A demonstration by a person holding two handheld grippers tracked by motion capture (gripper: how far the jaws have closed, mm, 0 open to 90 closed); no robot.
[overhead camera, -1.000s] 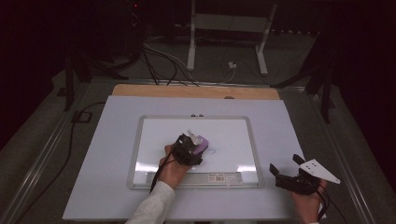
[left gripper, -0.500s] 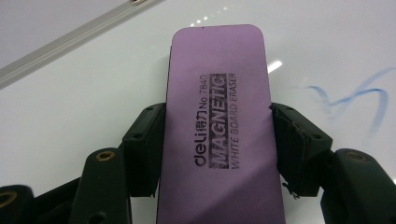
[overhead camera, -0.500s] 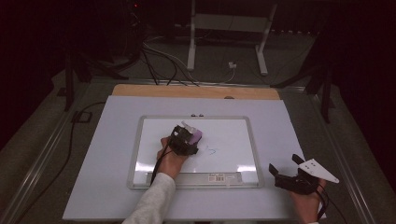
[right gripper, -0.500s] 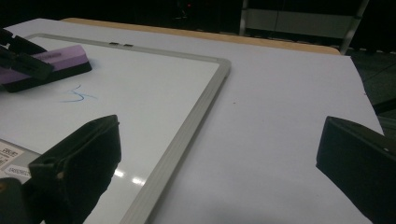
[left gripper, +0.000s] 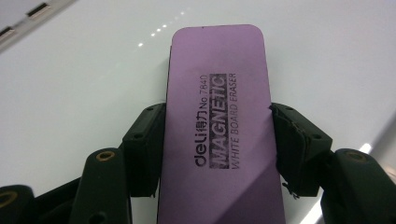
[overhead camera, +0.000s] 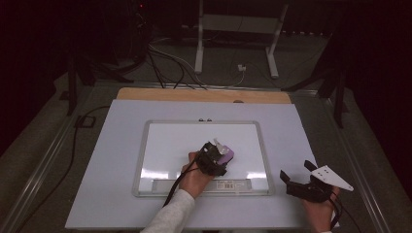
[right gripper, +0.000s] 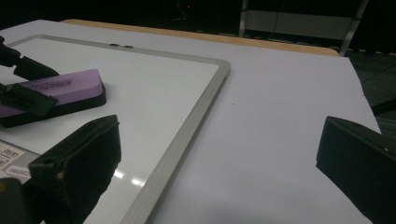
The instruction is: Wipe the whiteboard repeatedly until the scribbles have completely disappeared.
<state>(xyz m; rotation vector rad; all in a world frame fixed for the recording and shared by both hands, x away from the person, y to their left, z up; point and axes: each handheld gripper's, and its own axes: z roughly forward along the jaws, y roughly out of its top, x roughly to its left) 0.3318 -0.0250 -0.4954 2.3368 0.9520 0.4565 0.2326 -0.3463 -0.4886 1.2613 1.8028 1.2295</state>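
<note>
The left gripper (overhead camera: 219, 154) is clenched on a purple whiteboard eraser (left gripper: 218, 126), its two black pads pressing the eraser's long sides about midway along its length. The eraser lies flat on the whiteboard (overhead camera: 165, 145), felt side down, in the lower middle of the writing surface, a little above the board's bottom tray. In the right gripper view the eraser (right gripper: 56, 89) shows a purple top over a dark felt base, resting on the white surface well inside the board's right frame edge.

The right gripper (overhead camera: 297, 175) is released, its jaws spread wide with nothing between them, and it hovers off the whiteboard, just past the board's lower right corner.

Judging by its looks, the eraser is light and fairly stiff: a foam or plastic body that gives a little under the pads, with a soft felt sole. The label calls it magnetic, so it probably clings somewhat to the board and drags when pushed. The smooth top offers little purchase; the long sides, where the pads sit now, look the best place to hold it, low enough to keep the sole flat while wiping.
</note>
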